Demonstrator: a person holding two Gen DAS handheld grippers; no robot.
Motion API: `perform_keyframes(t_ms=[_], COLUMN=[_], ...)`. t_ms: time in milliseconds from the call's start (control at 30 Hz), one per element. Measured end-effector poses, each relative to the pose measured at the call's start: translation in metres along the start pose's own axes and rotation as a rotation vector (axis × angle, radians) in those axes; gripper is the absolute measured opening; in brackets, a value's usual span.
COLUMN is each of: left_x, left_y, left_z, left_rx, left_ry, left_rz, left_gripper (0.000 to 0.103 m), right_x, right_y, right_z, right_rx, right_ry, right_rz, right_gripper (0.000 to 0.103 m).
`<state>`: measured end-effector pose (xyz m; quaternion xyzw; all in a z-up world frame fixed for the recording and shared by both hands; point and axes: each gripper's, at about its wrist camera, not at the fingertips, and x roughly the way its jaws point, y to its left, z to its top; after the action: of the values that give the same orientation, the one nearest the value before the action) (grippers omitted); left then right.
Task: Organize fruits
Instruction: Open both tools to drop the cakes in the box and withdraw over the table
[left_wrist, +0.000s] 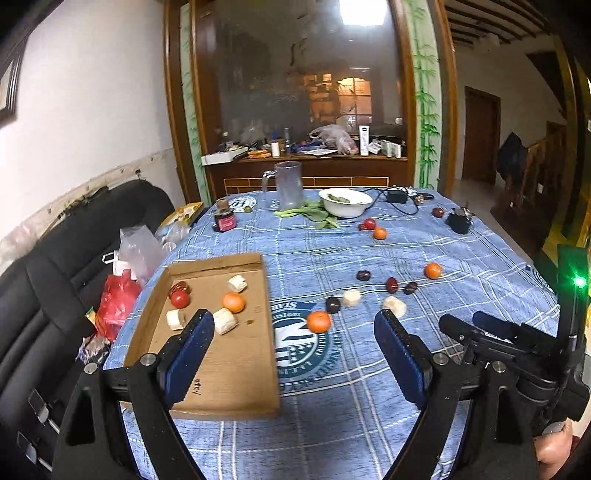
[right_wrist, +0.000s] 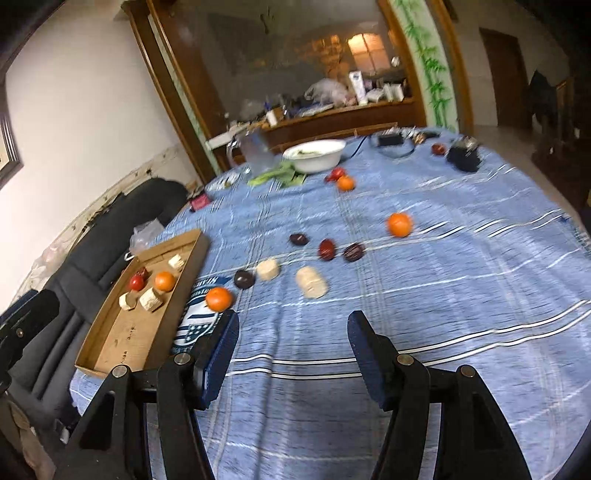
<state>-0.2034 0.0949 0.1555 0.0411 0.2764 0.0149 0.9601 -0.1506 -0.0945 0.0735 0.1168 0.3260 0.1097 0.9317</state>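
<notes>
A cardboard tray (left_wrist: 236, 369) (right_wrist: 110, 343) lies at the table's left edge and holds an orange (left_wrist: 234, 302), a red tomato (left_wrist: 180, 299) and banana pieces (left_wrist: 225, 320). Loose on the blue cloth lie oranges (left_wrist: 319, 321) (right_wrist: 399, 224), dark red dates (left_wrist: 391, 284) (right_wrist: 327, 249) and banana pieces (left_wrist: 395, 306) (right_wrist: 312, 282). My left gripper (left_wrist: 293, 334) is open and empty above the tray's right edge. My right gripper (right_wrist: 291, 332) is open and empty, just short of the near banana piece.
At the table's far side stand a white bowl (left_wrist: 345, 202), leafy greens (left_wrist: 310, 214), a clear jug (left_wrist: 288, 184), a dark jar (left_wrist: 224, 218) and black devices with cables (left_wrist: 459, 220). A black sofa with bags (left_wrist: 74, 266) lies left of the table.
</notes>
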Motion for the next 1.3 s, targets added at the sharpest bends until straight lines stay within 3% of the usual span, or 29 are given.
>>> perform_keyframes(t_ms=[333,867,1100,1300], left_x=[-0.005,0.006,0.025,0.055], left_y=[-0.022,-0.023,-0.018,-0.003], left_z=[-0.004,-0.013,-0.023,-0.037], left_rx=[0.062,0.077,0.059,0.007], left_ry=[0.003,0.025,0.075,0.16], left_rz=[0.032,0.011,-0.002,-0.066], left_gripper=[0.088,0.088,0.088,0.088], right_x=[-0.014,-0.007,0.002,0.015], right_y=[-0.01,-0.003,-0.007,-0.028], right_z=[-0.002,-0.01,-0.014,-0.011], right_rx=[0.011,-0.02,-0.014,0.017], right_ry=[-0.027,-0.018,0.007,0.036], right_rz=[0.003,-0.012,-0.018,-0.062], right_gripper=[0.066,0.066,0.066,0.066])
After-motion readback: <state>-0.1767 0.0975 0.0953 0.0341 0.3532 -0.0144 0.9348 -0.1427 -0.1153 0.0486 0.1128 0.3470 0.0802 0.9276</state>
